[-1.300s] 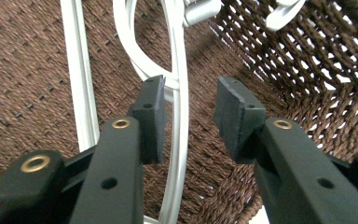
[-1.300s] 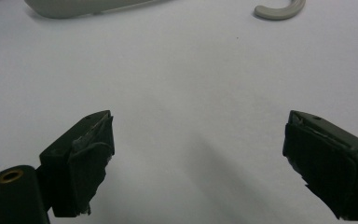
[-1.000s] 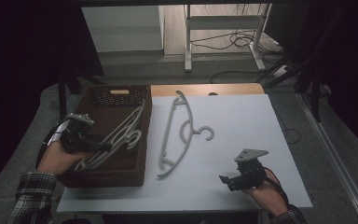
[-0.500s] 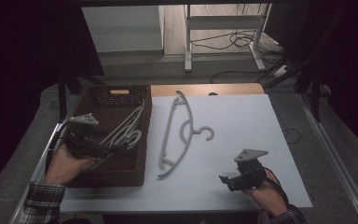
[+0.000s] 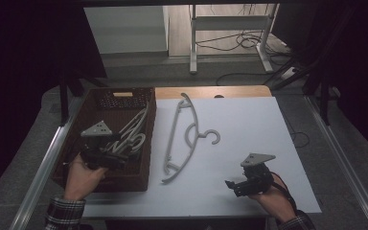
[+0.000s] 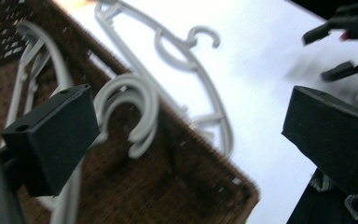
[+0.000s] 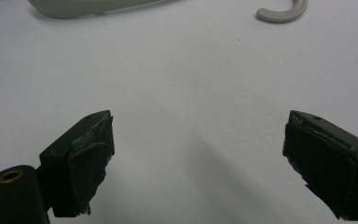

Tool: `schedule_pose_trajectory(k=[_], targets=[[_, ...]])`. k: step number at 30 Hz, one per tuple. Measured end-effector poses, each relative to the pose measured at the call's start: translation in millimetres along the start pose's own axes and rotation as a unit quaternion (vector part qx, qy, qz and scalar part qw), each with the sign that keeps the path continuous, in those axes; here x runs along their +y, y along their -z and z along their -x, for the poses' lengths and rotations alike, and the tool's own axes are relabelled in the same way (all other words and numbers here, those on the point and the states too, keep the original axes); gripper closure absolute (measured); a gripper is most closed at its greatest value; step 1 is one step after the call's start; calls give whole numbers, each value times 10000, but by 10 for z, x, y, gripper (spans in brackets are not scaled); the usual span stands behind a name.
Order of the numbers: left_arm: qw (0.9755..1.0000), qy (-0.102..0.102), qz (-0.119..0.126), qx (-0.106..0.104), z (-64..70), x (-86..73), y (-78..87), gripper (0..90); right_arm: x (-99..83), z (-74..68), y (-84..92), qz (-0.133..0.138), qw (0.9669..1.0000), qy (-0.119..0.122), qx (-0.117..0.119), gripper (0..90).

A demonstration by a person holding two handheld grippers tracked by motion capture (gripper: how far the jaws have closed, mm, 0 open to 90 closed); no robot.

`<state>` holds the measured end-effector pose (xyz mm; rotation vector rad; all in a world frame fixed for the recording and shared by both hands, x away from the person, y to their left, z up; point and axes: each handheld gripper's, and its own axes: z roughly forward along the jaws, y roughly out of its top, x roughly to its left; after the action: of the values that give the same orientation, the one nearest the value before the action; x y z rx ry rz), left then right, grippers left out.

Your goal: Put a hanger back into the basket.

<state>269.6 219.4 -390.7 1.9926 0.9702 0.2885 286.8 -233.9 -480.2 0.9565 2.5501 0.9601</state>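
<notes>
Two or three grey hangers (image 5: 133,130) lie in a brown woven basket (image 5: 124,181) at the table's left. Another grey hanger (image 5: 184,136) lies flat on the white tabletop (image 5: 249,129) beside the basket. My left gripper (image 5: 116,156) hovers over the basket's near part; its jaws have just been opening and stand wide, nothing pressed between them. In the left gripper view (image 6: 191,135) the hangers' hooks (image 6: 137,109) lie below and beyond the pads. My right gripper (image 5: 234,186) rests open near the front right, the tabletop bare between its jaws (image 7: 198,158).
The loose hanger's hook (image 7: 284,11) and arm (image 7: 88,7) lie ahead of the right gripper. The right gripper (image 6: 345,42) appears far off in the left gripper view. A metal frame rail (image 5: 43,167) runs left of the basket. Cables and a stand (image 5: 230,33) sit on the floor beyond.
The left gripper has let go of the hanger in the basket, opened wide and shifted right over the basket. The right gripper has stayed put.
</notes>
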Motion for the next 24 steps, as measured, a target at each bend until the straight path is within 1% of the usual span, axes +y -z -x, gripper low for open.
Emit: schedule_pose_trajectory(k=[1, 3, 4, 5, 7, 8, 10, 13, 14, 17, 19, 20, 22, 24], targets=[[9999, -56, 106, 12, 36, -6, -15, 27, 0, 0, 1, -2, 10000, 1, -4, 93], [9996, -136, 244, 40, 86, -12, -39, 22, -2, 1, 2, -4, 10000, 9, -8, 93], [9995, -194, 257, 65, 120, -9, -64, 20, -2, 2, 4, -2, 10000, 8, -9, 93], [9994, -237, 218, 99, 140, -3, -81, 12, -2, 2, 7, 6, 10000, 14, -7, 93], [9990, -323, 151, 271, 201, 13, -125, 10, -2, 4, 12, 25, 10000, 37, -9, 93], [9989, -340, 144, 272, 227, 15, -147, 10, -1, 3, 15, 42, 10000, 37, -7, 93], [9992, -328, 115, 180, 277, 12, -205, 4, 2, 2, 23, 91, 9999, 49, -2, 93], [9989, -420, 1, 193, 363, 5, -296, 3, 2, -6, 34, 143, 9999, 92, 2, 93], [9988, -454, -19, 170, 390, 2, -323, 3, 2, -8, 37, 153, 9998, 120, -3, 93], [9989, -463, -89, 79, 457, -16, -411, 4, 5, -20, 43, 192, 9997, 159, -12, 91], [9988, -466, -125, 6, 487, -29, -464, 4, 6, -24, 45, 210, 9996, 206, 6, 91], [9986, -489, -180, -30, 501, -35, -495, 6, 7, -29, 45, 211, 9996, 200, 13, 91], [9981, -545, -265, -60, 534, -41, -552, 9, 7, -38, 42, 205, 9996, 202, 26, 90], [9981, -534, -283, -94, 561, -37, -592, 10, 5, -39, 42, 192, 9995, 249, 27, 90]])
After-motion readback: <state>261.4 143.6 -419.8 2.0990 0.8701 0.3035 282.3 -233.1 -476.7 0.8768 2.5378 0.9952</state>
